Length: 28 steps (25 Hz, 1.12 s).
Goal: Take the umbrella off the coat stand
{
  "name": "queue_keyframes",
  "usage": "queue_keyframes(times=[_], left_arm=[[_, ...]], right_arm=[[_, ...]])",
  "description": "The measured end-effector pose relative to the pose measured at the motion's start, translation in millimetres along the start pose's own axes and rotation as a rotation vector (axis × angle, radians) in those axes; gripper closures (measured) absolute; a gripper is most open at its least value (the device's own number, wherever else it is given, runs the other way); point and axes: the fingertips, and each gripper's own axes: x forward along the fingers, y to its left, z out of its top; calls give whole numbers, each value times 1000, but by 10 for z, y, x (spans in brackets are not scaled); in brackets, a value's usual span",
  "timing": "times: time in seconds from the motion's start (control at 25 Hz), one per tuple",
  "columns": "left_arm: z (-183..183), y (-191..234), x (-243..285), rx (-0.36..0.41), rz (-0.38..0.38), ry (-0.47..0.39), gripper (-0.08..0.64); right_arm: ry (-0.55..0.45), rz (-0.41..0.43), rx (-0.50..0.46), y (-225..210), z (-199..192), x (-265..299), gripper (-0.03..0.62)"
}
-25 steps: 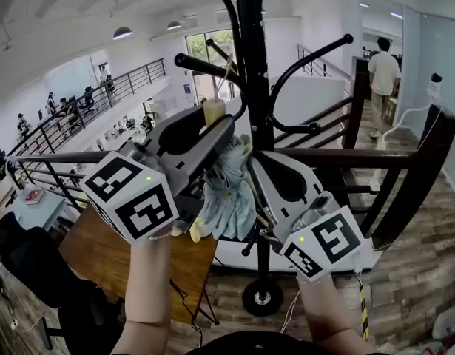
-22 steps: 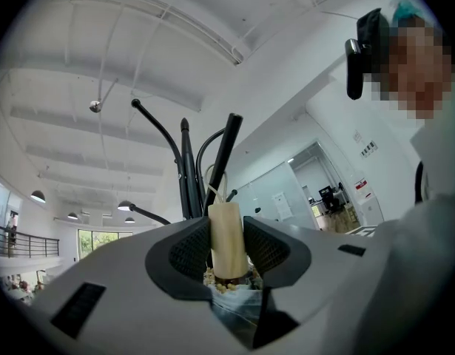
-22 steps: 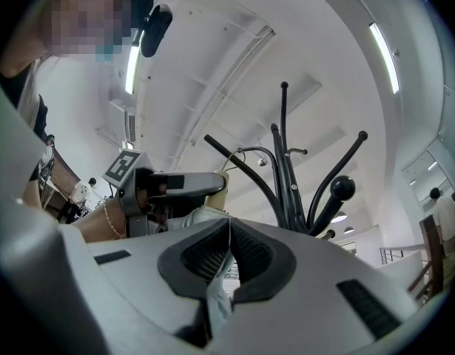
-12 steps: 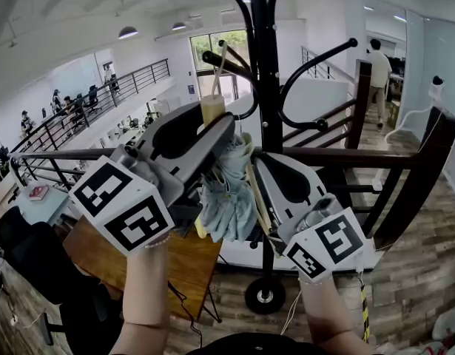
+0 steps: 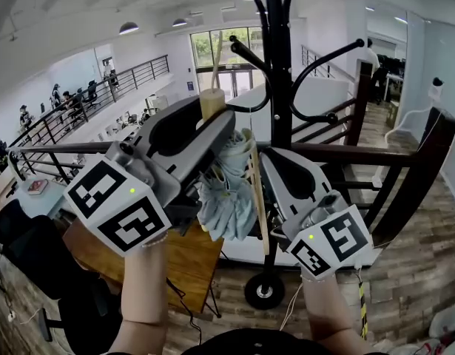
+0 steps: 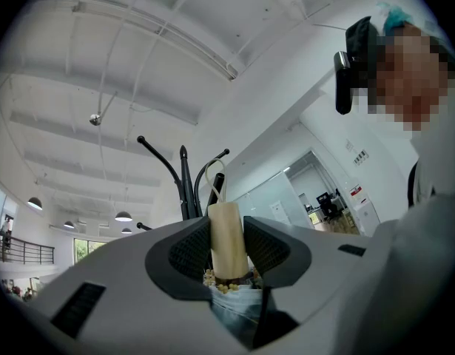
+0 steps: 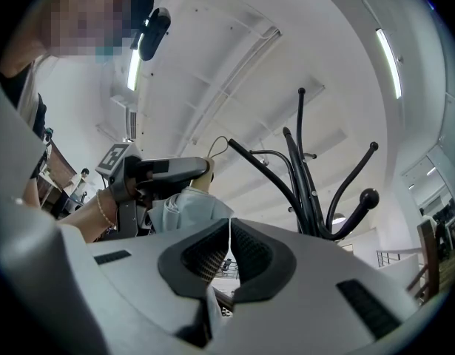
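Observation:
In the head view a folded pale blue umbrella (image 5: pixel 226 198) with a short beige wooden handle (image 5: pixel 212 103) is held up in front of the black coat stand (image 5: pixel 277 87). My left gripper (image 5: pixel 212 124) is shut on the handle (image 6: pixel 227 239), which stands upright between the ribbed pads. The handle's thin cord loop (image 6: pixel 215 177) rises beside a hook of the coat stand (image 6: pixel 184 191); whether it hangs on the hook I cannot tell. My right gripper (image 5: pixel 263 167) sits lower, to the right, its jaws (image 7: pixel 228 254) pinched on a thin fold of the umbrella's fabric.
The stand's round base (image 5: pixel 264 291) rests on the wooden floor by a dark railing (image 5: pixel 375 154). Curved hooks (image 5: pixel 327 58) stick out to the right of the pole. A wooden table (image 5: pixel 190 261) lies below left. A person (image 5: pixel 371 58) stands far off at the back right.
In the head view both grippers and the umbrella have drawn away to the left of the stand's pole, and the handle sits slightly higher. Both grips are unchanged.

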Motion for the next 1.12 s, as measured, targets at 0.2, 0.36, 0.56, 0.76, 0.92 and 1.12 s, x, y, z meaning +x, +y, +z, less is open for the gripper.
queue_keyframes(times=[0.2,0.36,0.56,0.76,0.92,1.12], left_arm=[[-124,36,-208,-35,3,9,411],[-360,91,-394,-64,30,33,412],[-596,121,-635,-102,90,58,413],[-763,155,-777,-131,149,81,413],[-1012,173,-1014,-158,224,98,413],[-1268,207,-1304,-144,309,137,414]], right_arm=[[20,-11,3,87,-49,12,563],[35,-10,14,174,-136,16,563],[76,31,35,376,-260,57,563],[105,77,81,504,-356,144,563],[135,125,119,739,-519,139,563],[112,145,153,986,-647,89,563]])
